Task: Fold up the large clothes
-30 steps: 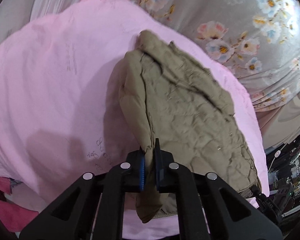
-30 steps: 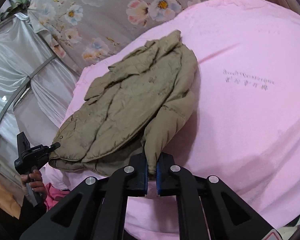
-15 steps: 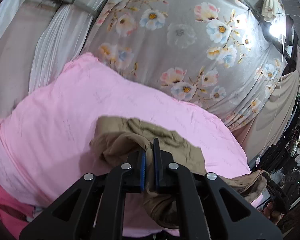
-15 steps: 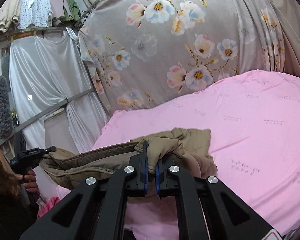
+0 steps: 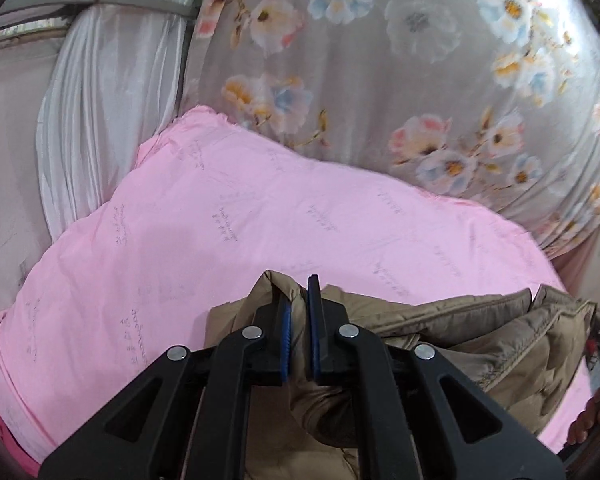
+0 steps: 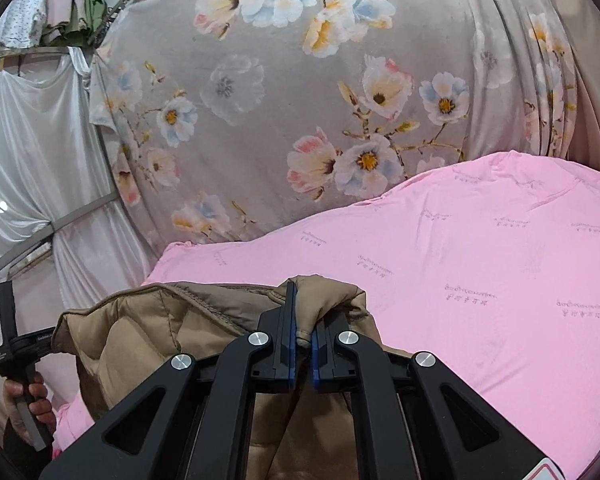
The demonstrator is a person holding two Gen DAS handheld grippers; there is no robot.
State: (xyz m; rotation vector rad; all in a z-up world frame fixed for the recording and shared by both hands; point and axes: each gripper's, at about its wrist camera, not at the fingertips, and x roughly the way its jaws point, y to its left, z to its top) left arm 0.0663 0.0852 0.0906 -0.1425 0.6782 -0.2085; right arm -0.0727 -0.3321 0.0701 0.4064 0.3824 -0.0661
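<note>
- A pink sheet (image 5: 260, 216) is spread below a floral curtain (image 6: 300, 80).
- A tan quilted jacket (image 5: 480, 332) is held up over the sheet's near edge.
- Jacket fabric is pinched between the nearly closed jaws of the left gripper (image 5: 297, 312).
- The right gripper (image 6: 302, 320) is likewise clamped on a jacket fold.

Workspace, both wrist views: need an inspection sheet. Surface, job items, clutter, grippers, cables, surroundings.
Surface: pink sheet printed with small text, mostly bare.
Job's things: tan quilted jacket, bunched and raised off the sheet at its near edge, strung between both grippers.
Clutter: nothing seen on the sheet.
Grippers: left gripper jaws shut on a jacket fold; right gripper jaws shut on another fold. A hand holds the left gripper's handle.
Cables: nothing seen.
Surroundings: grey floral curtain behind the bed, white satin drape tied back at left, clothes hanging at top left.
</note>
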